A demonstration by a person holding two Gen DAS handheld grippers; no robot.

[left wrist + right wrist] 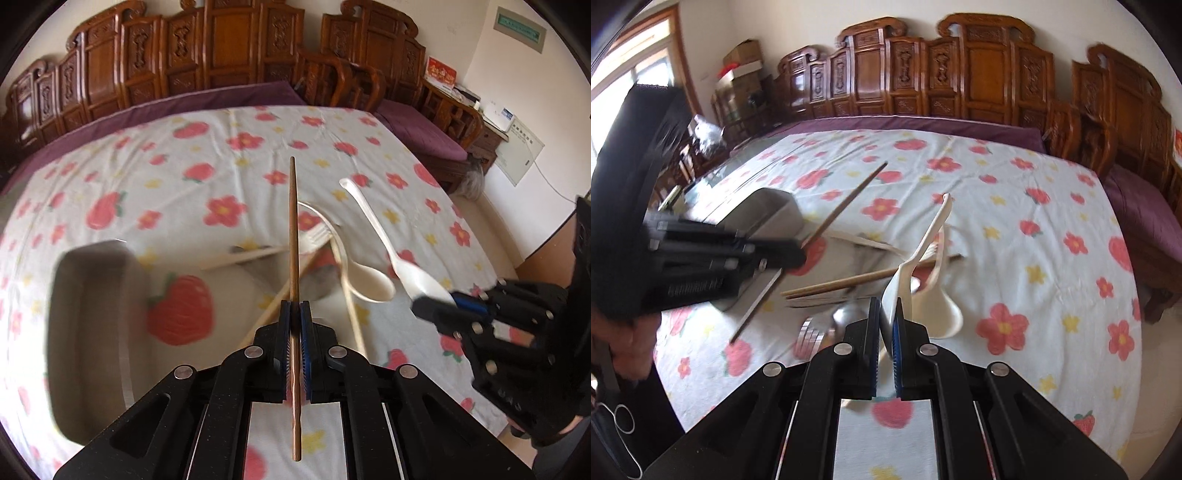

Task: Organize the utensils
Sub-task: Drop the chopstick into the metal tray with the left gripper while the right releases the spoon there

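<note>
While both grippers are carrying something clear of the flowered cloth on the table (229, 155), the step in hand looks like a transfer from the pile to the holder. The left gripper (294, 306) is holding its jaws clamped on a dark brown chopstick (292, 221), which is pointing straight ahead past the tips. The right gripper (886, 314) is gripping a white spoon (923, 240) by its bowl, jaws pressed together on it, handle slanting up and away. On the cloth below, a loose heap is waiting: pale chopsticks (849, 282), another white spoon (369, 282), a fork (314, 236) and a metal spoon (846, 314). A grey box (92, 332), open at the top, is standing to the left of the heap, nearest the left gripper. Next, each piece probably needs swinging over that box and tipping end-down before the jaws let go; the long chopstick is calling for care so it clears the rim.
</note>
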